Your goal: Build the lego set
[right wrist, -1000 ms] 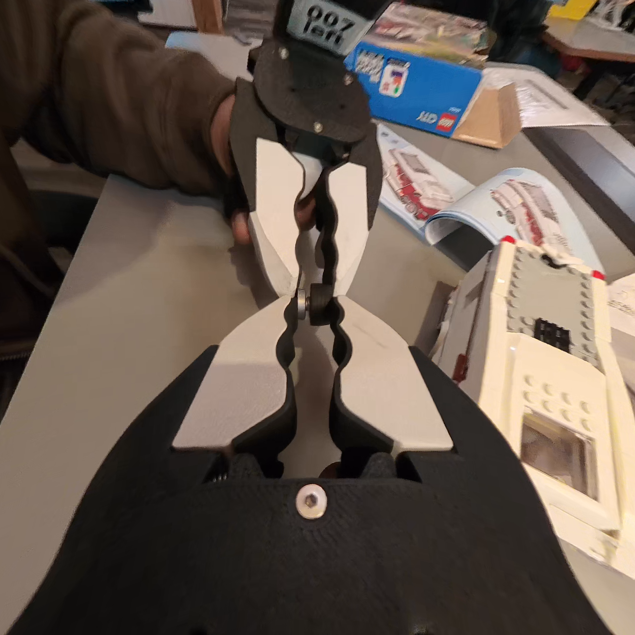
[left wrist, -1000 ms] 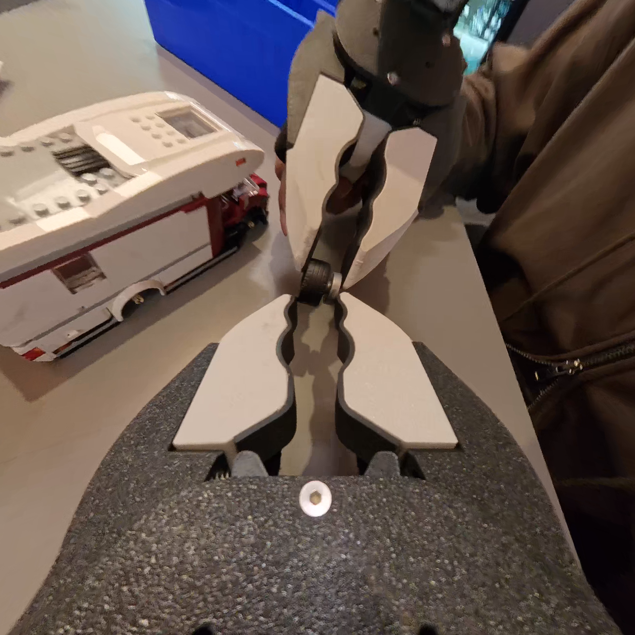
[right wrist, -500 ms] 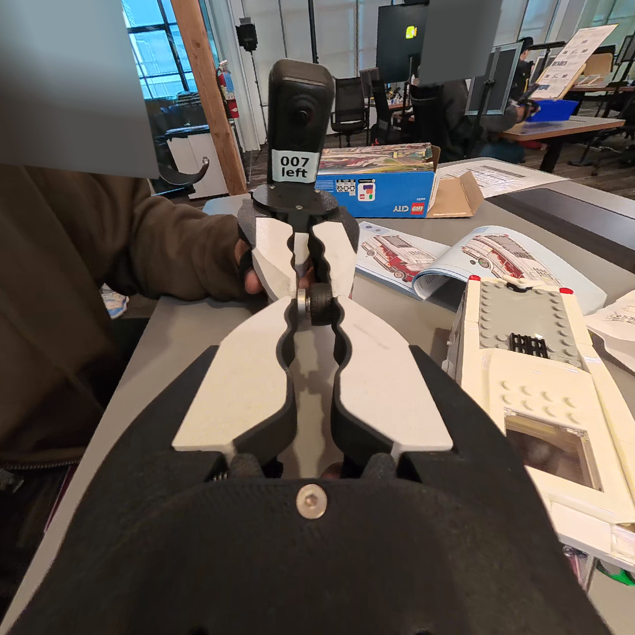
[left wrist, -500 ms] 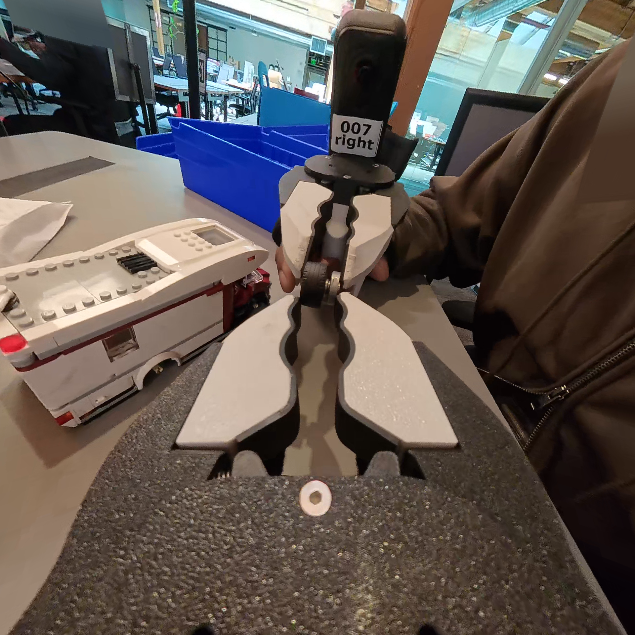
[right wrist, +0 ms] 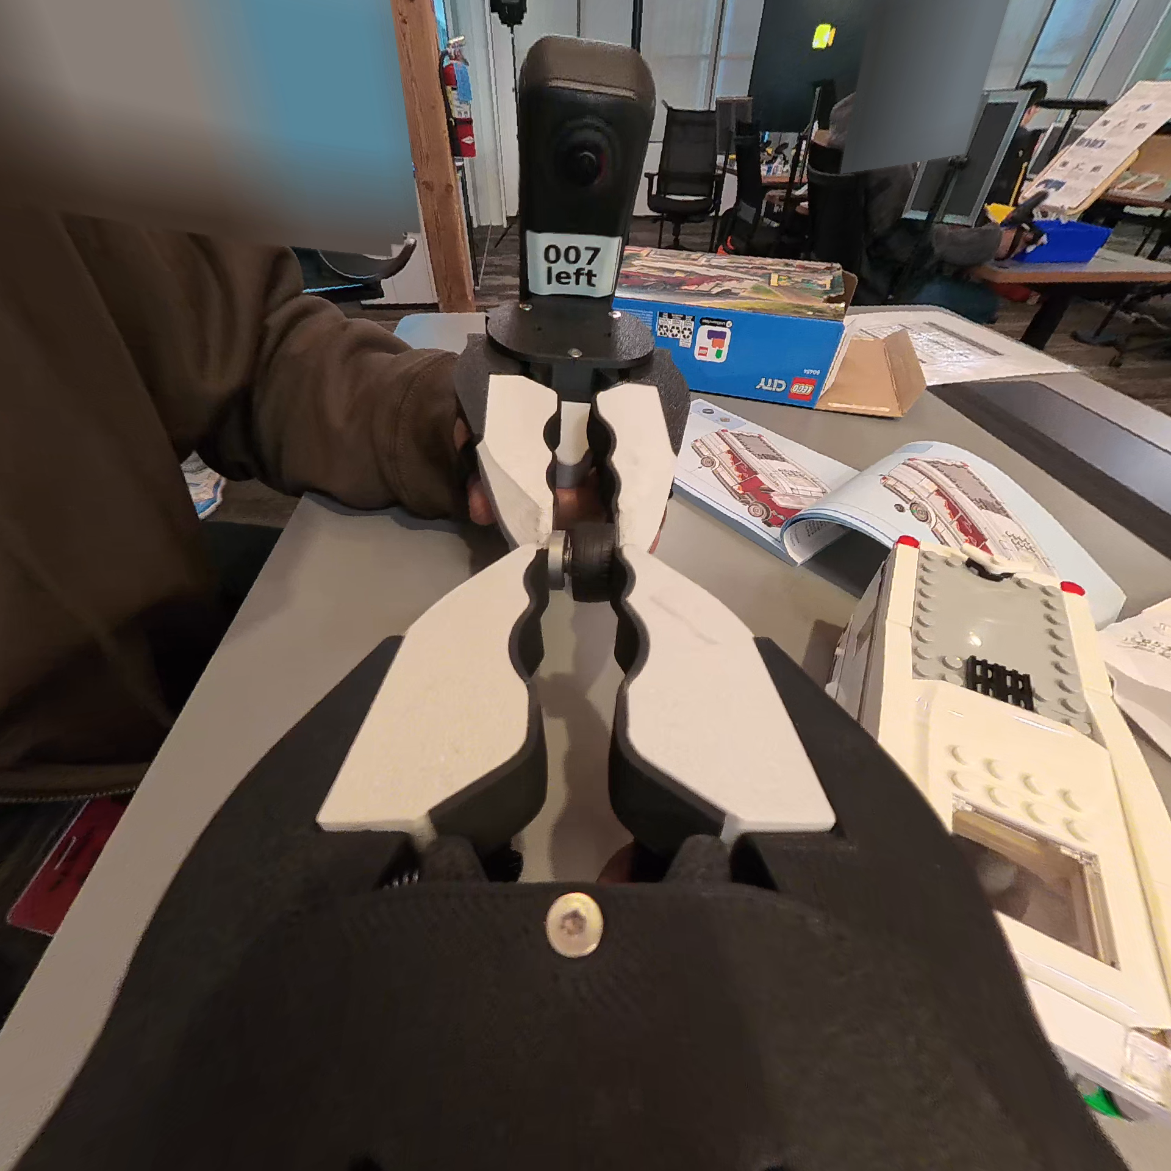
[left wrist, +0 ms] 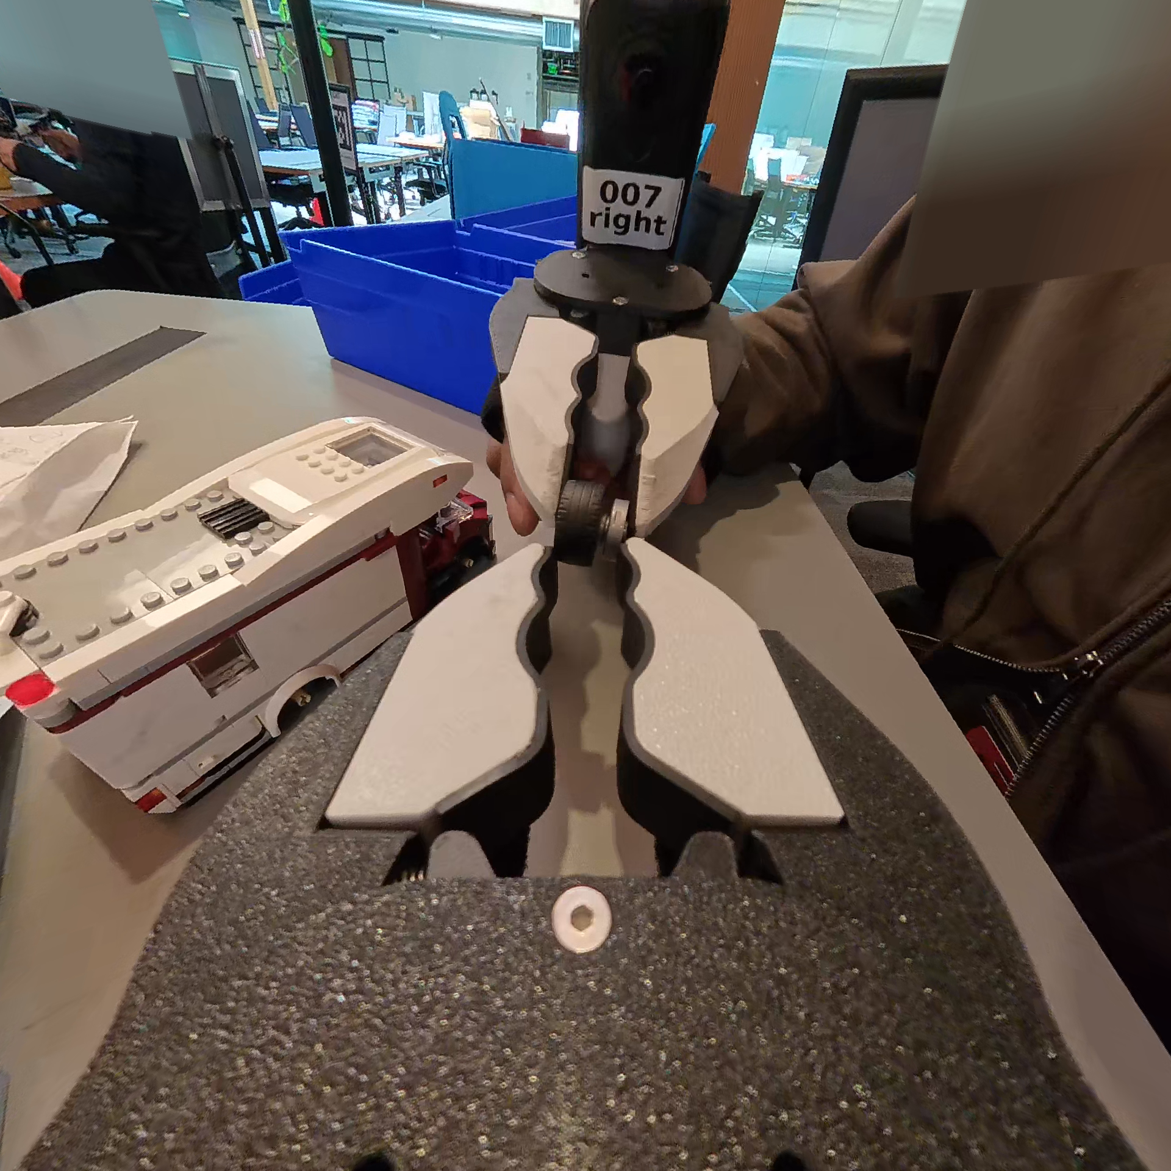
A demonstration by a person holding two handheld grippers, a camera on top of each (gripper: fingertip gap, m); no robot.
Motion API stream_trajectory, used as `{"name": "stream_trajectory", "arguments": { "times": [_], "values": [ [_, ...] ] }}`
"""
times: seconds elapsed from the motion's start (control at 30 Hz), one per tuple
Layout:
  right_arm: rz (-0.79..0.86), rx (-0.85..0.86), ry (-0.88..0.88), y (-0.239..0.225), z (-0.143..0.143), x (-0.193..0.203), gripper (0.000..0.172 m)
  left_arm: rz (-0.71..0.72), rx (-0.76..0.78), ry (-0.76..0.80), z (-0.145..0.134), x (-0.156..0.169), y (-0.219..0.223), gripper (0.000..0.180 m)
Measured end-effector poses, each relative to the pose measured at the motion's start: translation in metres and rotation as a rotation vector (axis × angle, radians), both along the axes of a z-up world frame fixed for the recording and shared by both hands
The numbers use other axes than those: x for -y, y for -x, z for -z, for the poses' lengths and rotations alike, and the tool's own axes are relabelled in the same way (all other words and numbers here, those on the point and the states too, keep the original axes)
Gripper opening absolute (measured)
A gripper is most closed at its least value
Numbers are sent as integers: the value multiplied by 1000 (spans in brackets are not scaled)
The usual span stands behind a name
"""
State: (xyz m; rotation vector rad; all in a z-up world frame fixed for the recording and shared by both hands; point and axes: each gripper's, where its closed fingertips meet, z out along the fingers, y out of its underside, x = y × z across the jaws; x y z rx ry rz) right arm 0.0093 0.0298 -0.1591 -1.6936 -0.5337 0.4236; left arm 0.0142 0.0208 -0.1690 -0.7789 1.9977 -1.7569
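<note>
I see the grey bench [left wrist: 266, 380] carrying a white-and-red brick-built camper van [left wrist: 209, 608], which lies to the left in the left wrist view and to the right in the right wrist view. Above the bench's near edge, the two grippers meet tip to tip. The left gripper [left wrist: 586, 551] and the right gripper [right wrist: 580, 573] both have their fingers closed on one small assembly: a black rubber toy tyre [left wrist: 580, 523] with a grey plastic hub disc [left wrist: 618, 523] beside it. Its axle line runs crosswise, from one finger to the other in each gripper. Neither gripper is nearer; both touch it. The left wrist view shows the tyre on the left and blue plastic bins [left wrist: 405, 304] behind. The right wrist view shows it mirrored, plus an open instruction booklet [right wrist: 843, 500] and a blue cardboard box [right wrist: 748, 342].
</note>
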Motion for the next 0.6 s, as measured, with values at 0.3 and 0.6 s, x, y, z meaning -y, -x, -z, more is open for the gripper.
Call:
{"name": "stream_trajectory", "arguments": {
  "times": [0.3,0.6],
  "values": [
    [24,47,-21,-5,0,0,18,-49,29,-6,1,0,-5,19],
    [-63,84,2,2,6,7,18,-24,113,-105,4,5,-1,24]
  ]
}}
